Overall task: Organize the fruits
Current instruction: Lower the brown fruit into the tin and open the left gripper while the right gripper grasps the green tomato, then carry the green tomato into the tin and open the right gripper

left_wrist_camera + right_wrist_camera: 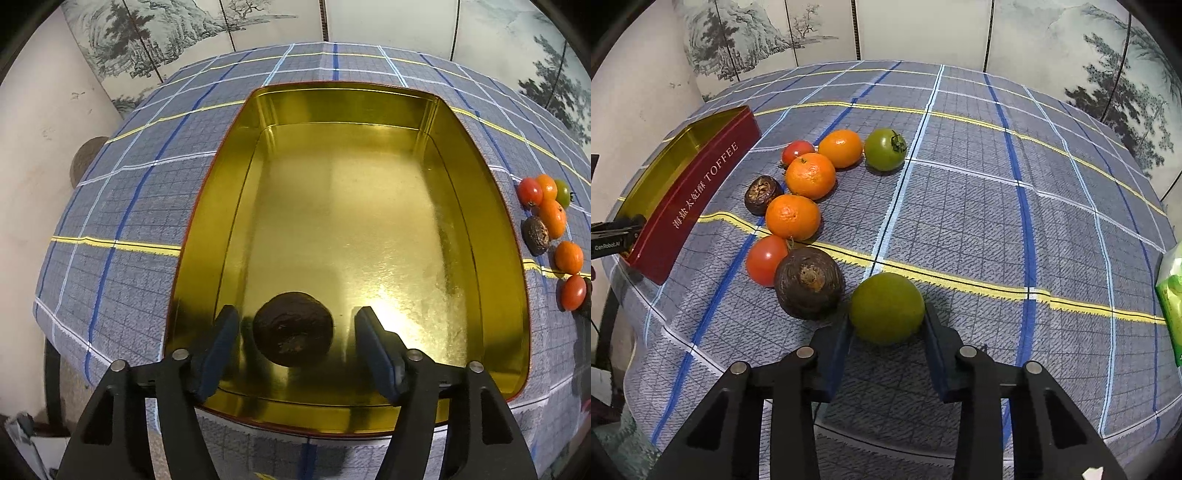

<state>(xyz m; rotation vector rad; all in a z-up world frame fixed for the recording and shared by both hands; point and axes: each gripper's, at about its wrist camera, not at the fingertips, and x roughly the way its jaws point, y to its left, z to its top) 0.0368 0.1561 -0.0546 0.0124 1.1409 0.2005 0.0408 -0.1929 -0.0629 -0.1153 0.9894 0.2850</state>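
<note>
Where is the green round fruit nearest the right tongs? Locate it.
Right wrist view, bottom centre: the green round fruit sits clamped between the right tongs, beside a dark brown fruit.

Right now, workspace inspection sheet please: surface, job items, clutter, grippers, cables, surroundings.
Surface: blue-grey checked tablecloth, lying flat.
Job's things: gold-lined red toffee tin holds one dark wrinkled round fruit; on the cloth lie three orange mandarins, two red tomatoes, a green tomato and two more dark fruits.
Clutter: green packet at the cloth's right edge.
Grippers: left gripper jaws open, clear of the dark fruit; right gripper jaws shut on a round green fruit.
Cables: nothing seen.
Surroundings: painted landscape screen.
</note>
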